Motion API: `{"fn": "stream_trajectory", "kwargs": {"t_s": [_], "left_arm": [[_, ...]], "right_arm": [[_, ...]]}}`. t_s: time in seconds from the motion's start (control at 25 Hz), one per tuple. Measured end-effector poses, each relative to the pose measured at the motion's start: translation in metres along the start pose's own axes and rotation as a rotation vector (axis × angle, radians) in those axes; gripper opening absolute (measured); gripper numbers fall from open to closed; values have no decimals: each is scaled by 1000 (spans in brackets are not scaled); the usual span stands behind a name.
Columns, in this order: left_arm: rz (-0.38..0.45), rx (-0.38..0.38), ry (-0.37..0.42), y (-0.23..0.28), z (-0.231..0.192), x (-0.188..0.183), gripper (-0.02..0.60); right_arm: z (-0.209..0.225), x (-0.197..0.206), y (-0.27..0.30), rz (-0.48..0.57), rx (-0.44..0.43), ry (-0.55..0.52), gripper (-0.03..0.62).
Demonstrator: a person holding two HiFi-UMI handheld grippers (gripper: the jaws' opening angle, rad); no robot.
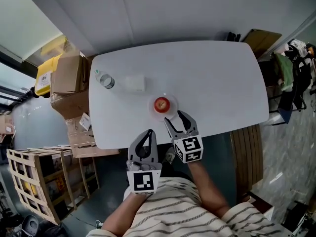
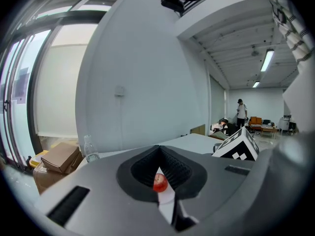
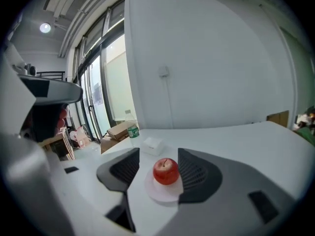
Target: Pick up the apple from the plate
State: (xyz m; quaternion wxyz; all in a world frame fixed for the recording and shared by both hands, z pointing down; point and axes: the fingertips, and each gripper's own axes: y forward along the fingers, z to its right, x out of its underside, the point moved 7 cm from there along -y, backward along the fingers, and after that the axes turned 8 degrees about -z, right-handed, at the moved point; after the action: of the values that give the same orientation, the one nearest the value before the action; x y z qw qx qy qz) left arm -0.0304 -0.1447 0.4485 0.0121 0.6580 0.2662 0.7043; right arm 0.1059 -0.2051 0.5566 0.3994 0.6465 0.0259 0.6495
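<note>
A red apple [image 1: 161, 103] sits on a small white plate [image 1: 172, 101] near the front edge of the white table [image 1: 212, 78]. My right gripper [image 1: 176, 117] is open just short of the plate. In the right gripper view the apple [image 3: 166, 171] and plate [image 3: 158, 191] lie ahead between the spread fingers of the right gripper [image 3: 158, 155], untouched. My left gripper [image 1: 146, 134] hangs shut below the table's front edge, left of the right one. In the left gripper view the fingertips of the left gripper [image 2: 159, 149] meet, and the apple [image 2: 159, 182] shows through the slit below them.
A water bottle [image 1: 105, 80] and a small white box [image 1: 135, 83] stand on the table's left part, behind the plate. Cardboard boxes [image 1: 66, 75] and a wooden crate [image 1: 29, 177] are on the floor to the left. People [image 2: 239, 113] are far off.
</note>
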Motion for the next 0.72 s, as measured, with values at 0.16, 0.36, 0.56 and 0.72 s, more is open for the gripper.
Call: {"fn": "stream_trajectory", "kwargs": {"t_s": [0.16,0.36,0.56,0.72], "left_arm": [[-14,5,20,1,-3,6,5],[-29,22,19,2,-6,12,5],[-31,35,33,0,-5,16,5],[-35,43,57,0,-8,18,5]], "right_arm": [[-1,8,13,-19,-20,0,261],[2,19,30,-52,-4,2,281],[8,32,52,-87,7,-8,311],[10,35,64,-89,17,0,321]]}}
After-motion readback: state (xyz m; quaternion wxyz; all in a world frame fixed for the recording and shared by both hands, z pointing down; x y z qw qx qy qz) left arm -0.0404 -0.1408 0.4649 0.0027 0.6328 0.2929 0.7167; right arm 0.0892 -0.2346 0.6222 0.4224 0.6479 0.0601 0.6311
